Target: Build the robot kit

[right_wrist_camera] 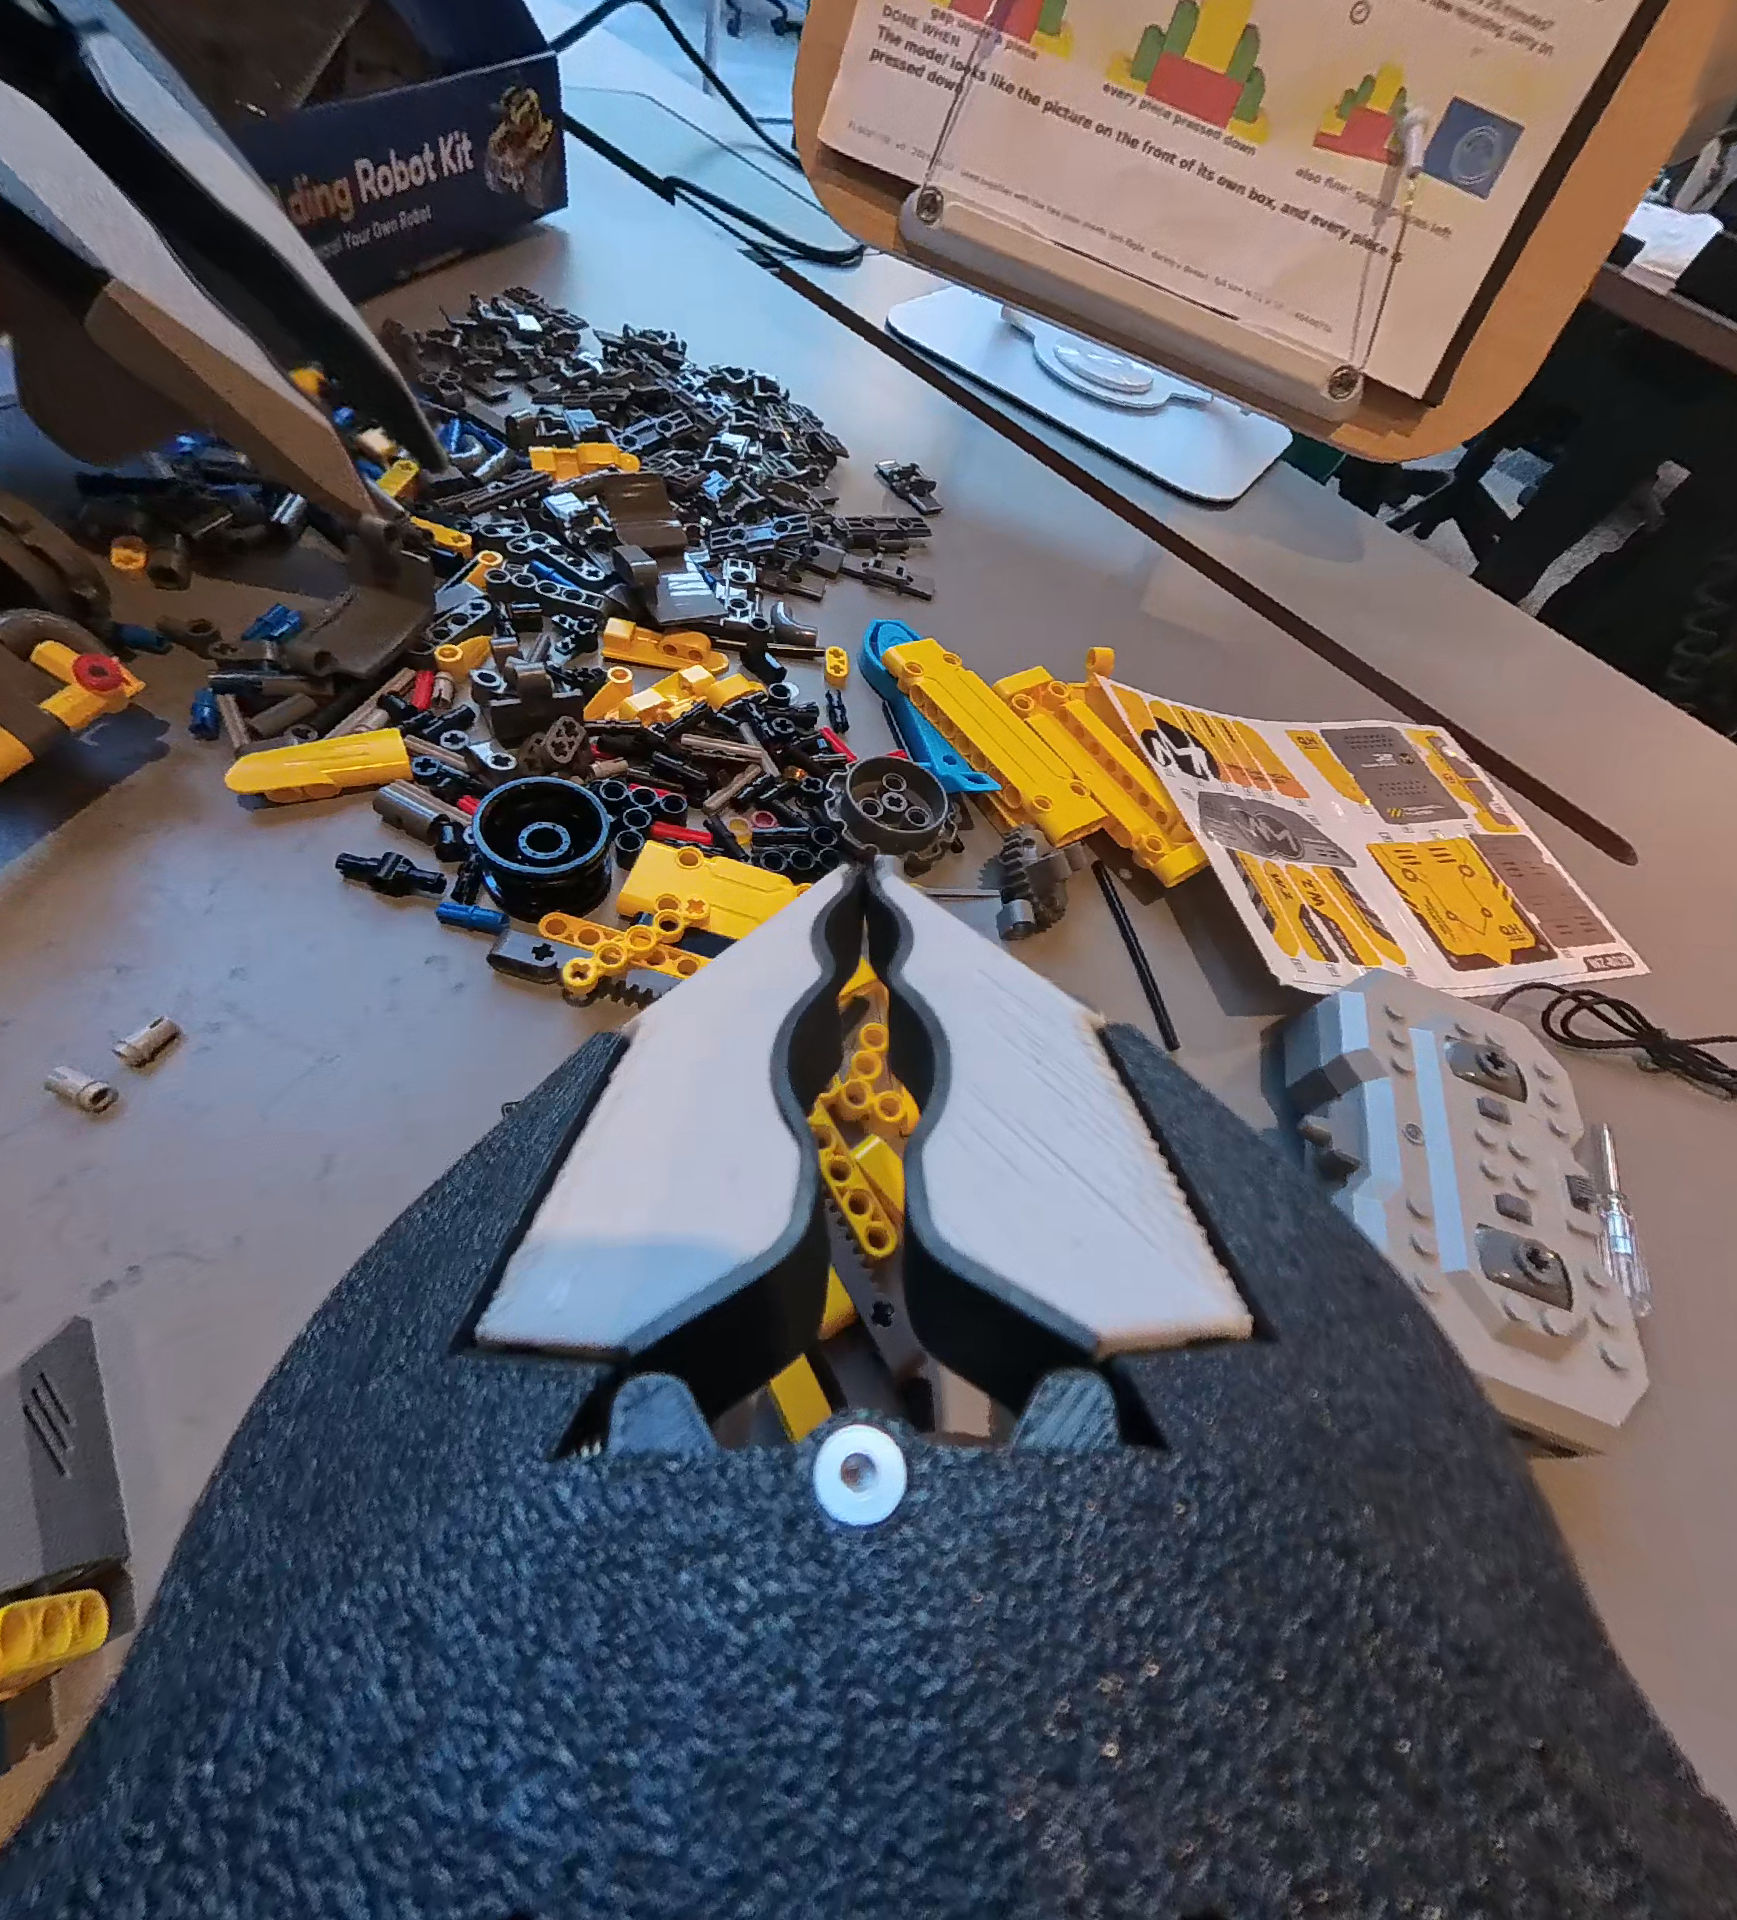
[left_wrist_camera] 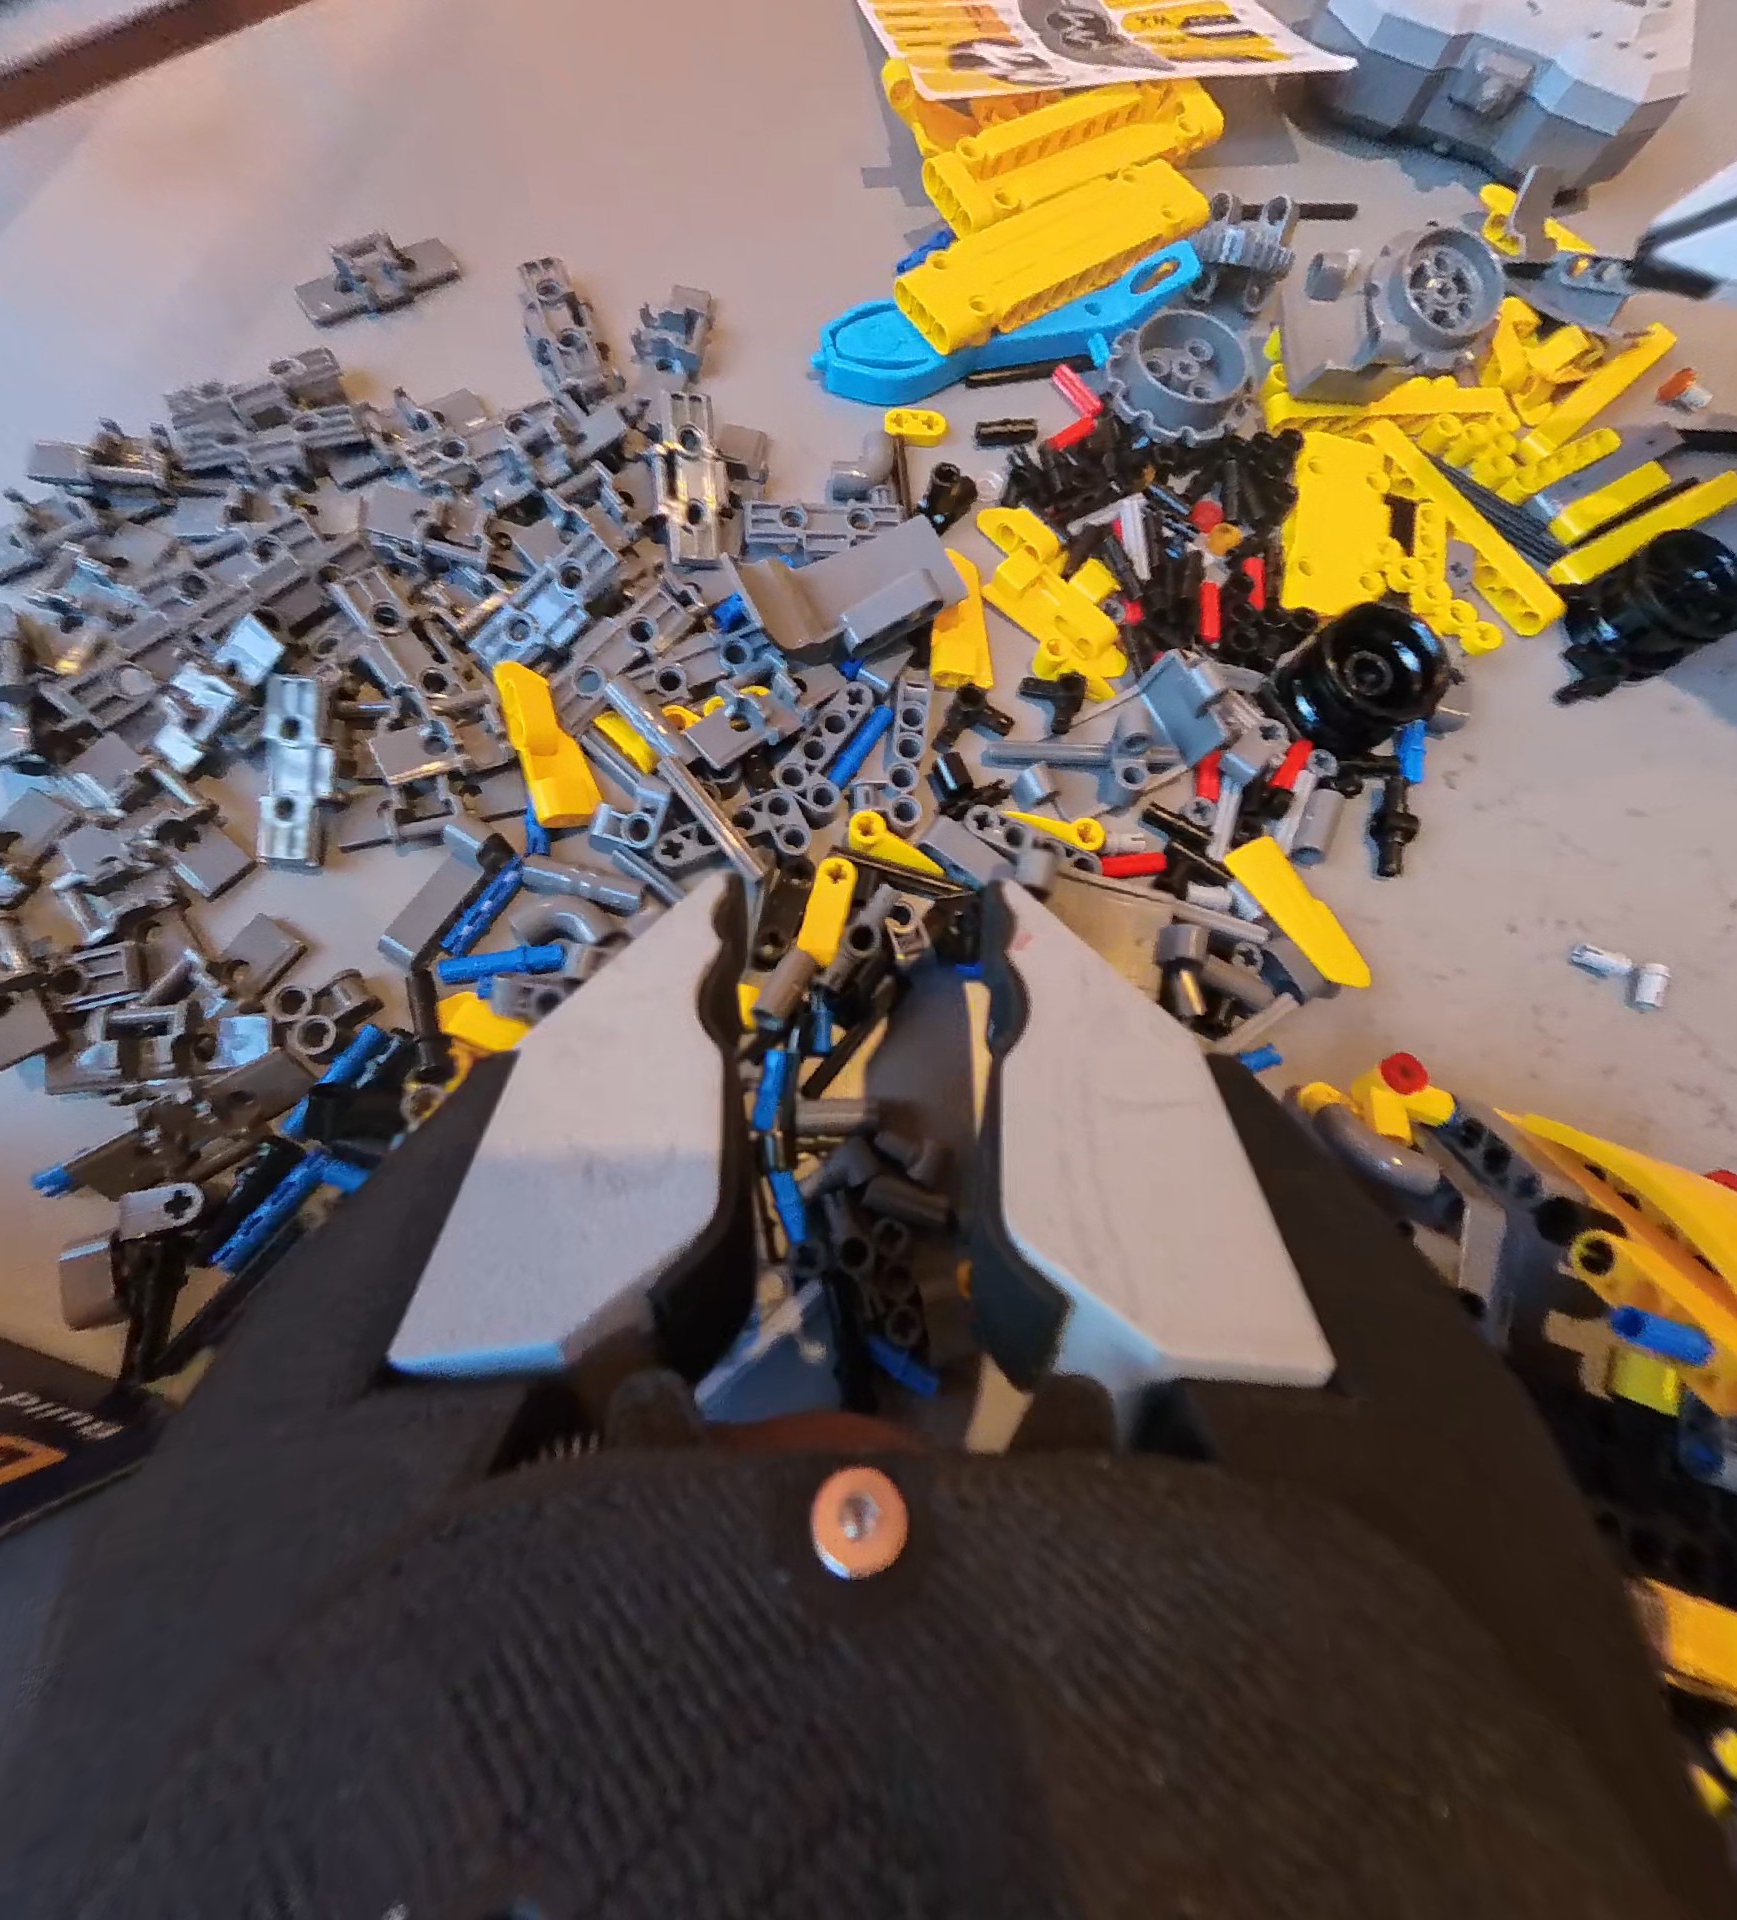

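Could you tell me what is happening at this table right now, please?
A person works two grippers over a grey table strewn with grey, black, yellow and blue plastic building-kit parts. The left hand-held gripper is open, fingers down in the pile among small pins and connectors. The right hand-held gripper is shut and empty, above yellow perforated beams, near a black plastic wheel hub.
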Available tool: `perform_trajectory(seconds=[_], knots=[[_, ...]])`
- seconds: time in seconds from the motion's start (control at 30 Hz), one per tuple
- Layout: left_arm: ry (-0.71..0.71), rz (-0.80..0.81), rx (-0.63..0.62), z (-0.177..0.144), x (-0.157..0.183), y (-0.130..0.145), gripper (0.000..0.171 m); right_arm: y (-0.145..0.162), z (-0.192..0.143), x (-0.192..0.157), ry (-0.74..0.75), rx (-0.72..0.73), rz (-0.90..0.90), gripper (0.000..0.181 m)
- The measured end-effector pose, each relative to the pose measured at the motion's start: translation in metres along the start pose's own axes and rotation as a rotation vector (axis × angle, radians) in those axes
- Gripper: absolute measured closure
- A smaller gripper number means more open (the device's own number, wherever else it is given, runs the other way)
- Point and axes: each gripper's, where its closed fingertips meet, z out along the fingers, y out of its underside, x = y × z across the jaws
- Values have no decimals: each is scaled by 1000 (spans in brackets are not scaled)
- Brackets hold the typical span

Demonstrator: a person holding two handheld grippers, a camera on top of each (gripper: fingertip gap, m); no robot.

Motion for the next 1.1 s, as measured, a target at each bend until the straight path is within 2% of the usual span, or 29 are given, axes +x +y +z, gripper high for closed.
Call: perform_trajectory(seconds=[0.1, 0.37, 0.73, 1.1], knots=[[66, -22, -24, 2, 10, 4, 128, 1, 1, -3, -4, -9, -18, 181], [53, 45, -45, 6, 16, 7, 133, 1, 1, -2, -1, -7, -15, 181], [-48, -82, 128, -17, -18, -21, 137, -1, 1, -3, 4, 1, -25, 181], [-95, -96, 113, -21, -29, -18, 139, -2, 1, -3, 12, 8, -38, 181]])
